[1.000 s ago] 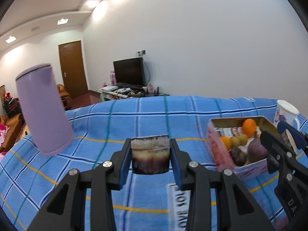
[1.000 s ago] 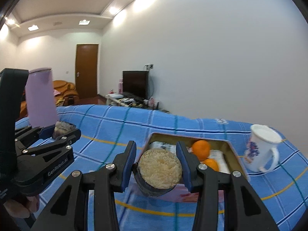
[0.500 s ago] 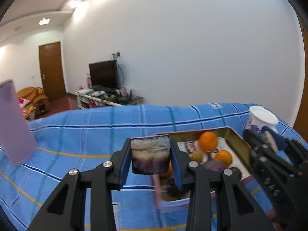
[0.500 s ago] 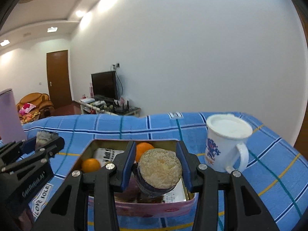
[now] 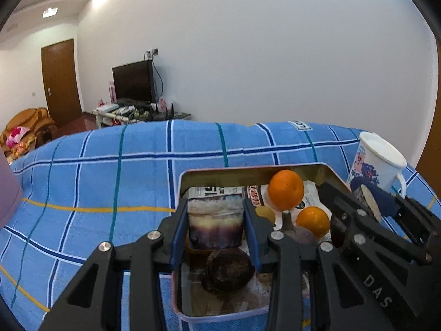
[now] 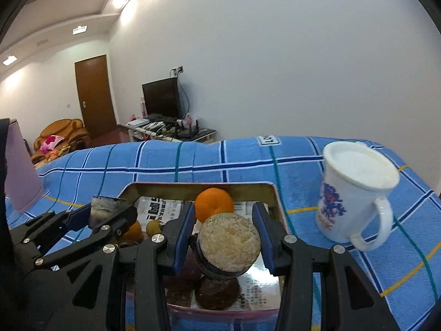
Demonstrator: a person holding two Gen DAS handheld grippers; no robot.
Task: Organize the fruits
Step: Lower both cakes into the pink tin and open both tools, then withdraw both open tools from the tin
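Observation:
My left gripper [image 5: 215, 229] is shut on a purple sugarcane piece [image 5: 215, 224], held over the near left of a pink metal tin [image 5: 248, 169]. My right gripper [image 6: 224, 241] is shut on another sugarcane piece [image 6: 229, 244], cut end toward the camera, over the tin's [image 6: 204, 184] near part. The tin holds oranges [image 5: 285, 189] [image 6: 214, 202], a small yellow fruit [image 6: 153, 226], dark purple fruits [image 5: 227, 271] [image 6: 217, 292] and paper lining. Each gripper shows in the other's view, the right one [image 5: 369, 207] and the left one [image 6: 106, 215].
A white mug with a blue print [image 6: 355, 193] [image 5: 376, 162] stands right of the tin. A lilac cylinder container [image 6: 20, 173] stands far left. All rest on a blue checked cloth [image 5: 110, 171]. A TV stand, door and sofa lie beyond.
Both grippers have moved right and forward with their sugarcane pieces, from beside the tin to over it. The lilac container has slid out to the left edge of view.

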